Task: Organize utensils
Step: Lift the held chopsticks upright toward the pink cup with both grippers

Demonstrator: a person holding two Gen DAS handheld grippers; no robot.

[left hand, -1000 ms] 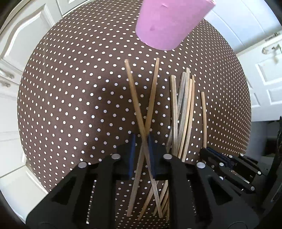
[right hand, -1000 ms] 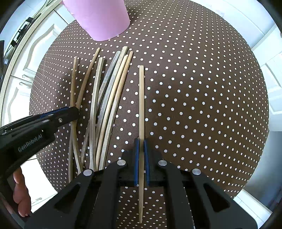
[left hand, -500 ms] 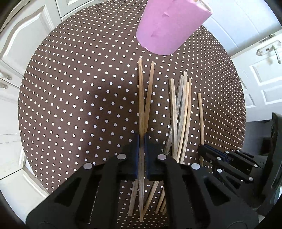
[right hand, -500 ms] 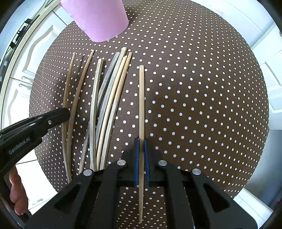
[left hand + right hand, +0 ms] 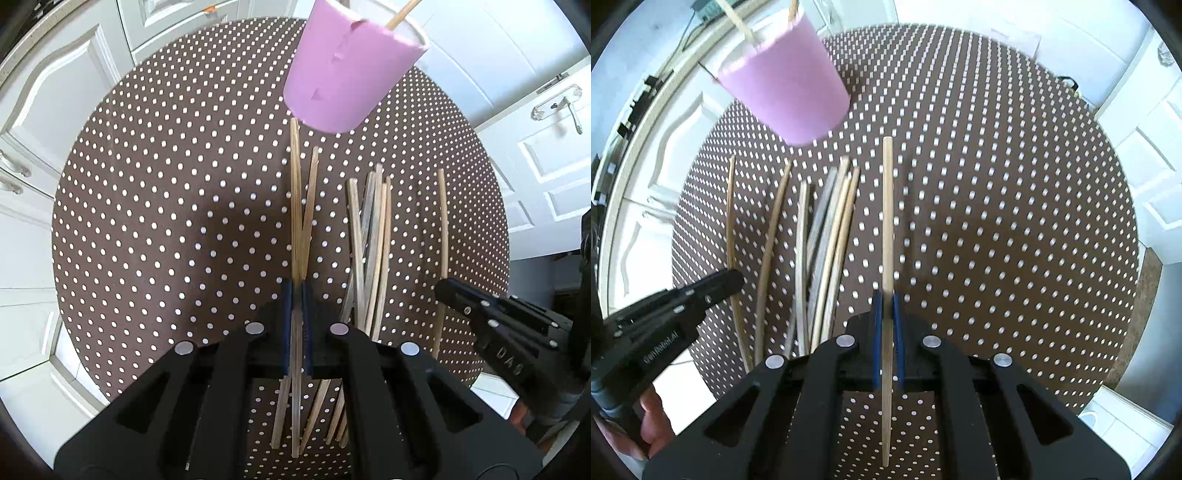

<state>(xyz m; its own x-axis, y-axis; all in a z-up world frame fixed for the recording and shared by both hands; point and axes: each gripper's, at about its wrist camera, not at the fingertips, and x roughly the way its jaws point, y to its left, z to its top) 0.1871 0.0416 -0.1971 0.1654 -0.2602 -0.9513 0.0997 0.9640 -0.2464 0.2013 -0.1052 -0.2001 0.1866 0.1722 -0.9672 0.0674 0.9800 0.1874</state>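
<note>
Both tools now sit higher than a moment ago, bringing the cup (image 5: 347,74) rim into view. Left tool (image 5: 296,295) pinches two sticks (image 5: 295,206); right tool (image 5: 887,302) pinches one stick (image 5: 887,221). Other sticks (image 5: 827,240) lie on the counter (image 5: 997,221).

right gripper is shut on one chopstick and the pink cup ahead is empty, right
Not quite. The right gripper is shut on one chopstick, but the pink cup is not empty: the right wrist view shows sticks poking out of its top.
</note>
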